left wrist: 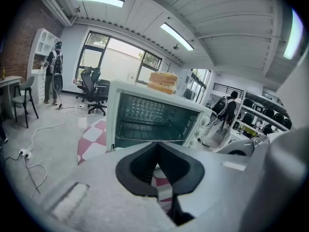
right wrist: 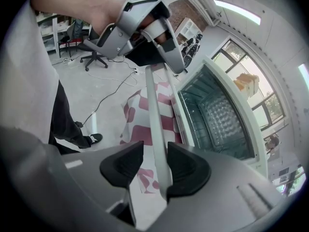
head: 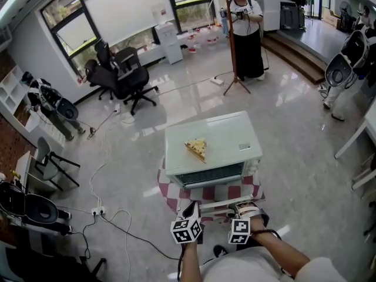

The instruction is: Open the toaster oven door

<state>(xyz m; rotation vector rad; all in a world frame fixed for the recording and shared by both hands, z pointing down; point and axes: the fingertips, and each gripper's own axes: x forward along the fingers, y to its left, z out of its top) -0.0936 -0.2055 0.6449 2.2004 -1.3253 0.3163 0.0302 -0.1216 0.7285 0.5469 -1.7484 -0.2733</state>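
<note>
The white toaster oven [head: 226, 135] stands on a table with a red-and-white checked cloth [head: 171, 195]; a slice of toast [head: 197, 147] lies on its top. Its door hangs down open and the dark cavity [left wrist: 147, 120] with its rack shows. In the right gripper view the door's long white handle [right wrist: 153, 115] runs between the jaws of my right gripper [right wrist: 155, 166]; the right pad touches it and a thin gap shows at the left pad. My left gripper [left wrist: 157, 166] is shut on nothing, just in front of the open door near the handle's other end [right wrist: 176, 64].
Black office chairs [head: 126, 78] stand at the back left. A person [head: 247, 34] stands beside a tall stand at the back. Cables and a power strip [head: 97, 210] lie on the floor at the left. A white table edge [head: 367, 134] is at the right.
</note>
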